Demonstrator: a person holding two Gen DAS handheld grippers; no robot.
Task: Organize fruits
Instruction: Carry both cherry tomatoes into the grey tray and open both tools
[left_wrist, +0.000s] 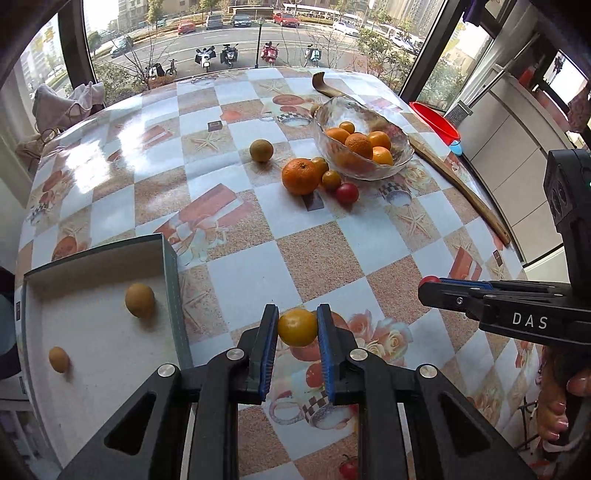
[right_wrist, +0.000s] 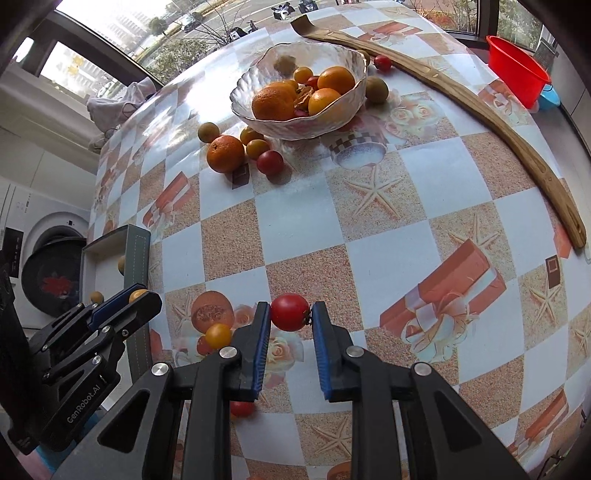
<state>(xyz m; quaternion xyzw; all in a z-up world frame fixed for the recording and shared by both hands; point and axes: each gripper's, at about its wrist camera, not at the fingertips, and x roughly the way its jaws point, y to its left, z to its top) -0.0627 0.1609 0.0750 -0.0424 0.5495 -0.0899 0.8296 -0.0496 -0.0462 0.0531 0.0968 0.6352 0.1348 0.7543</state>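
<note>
Two fruits are in our grip at once. Our left gripper (left_wrist: 297, 326) holds a small yellow tomato (left_wrist: 297, 327) between its blue pads, jaws narrowed onto it, above the near edge of the surface (left_wrist: 258, 266) just beside the box (left_wrist: 173, 295). Our right gripper (right_wrist: 290, 314) has its jaws pressed on a red tomato (right_wrist: 290, 312), also over the near part of the surface.

That open box sits at the near left corner of the surface, and we see two small brownish fruits (left_wrist: 139, 300) lying apart on its pale floor.

Toward the far right part of the surface stands a glass bowl (left_wrist: 395, 162) with several oranges (left_wrist: 358, 144) and smaller fruits piled inside. Just beside the bowl on its near left side we find a big orange (left_wrist: 301, 176), two little yellow tomatoes (left_wrist: 331, 180) and a second red tomato (left_wrist: 347, 193), all close together. A lone brown fruit (left_wrist: 261, 150) lies a bit further left of that cluster.

From the right wrist view, another yellow tomato (right_wrist: 218, 335) rests on the surface near the right gripper's left finger, and a long wooden stick (right_wrist: 480, 107) curves along the right edge.
</note>
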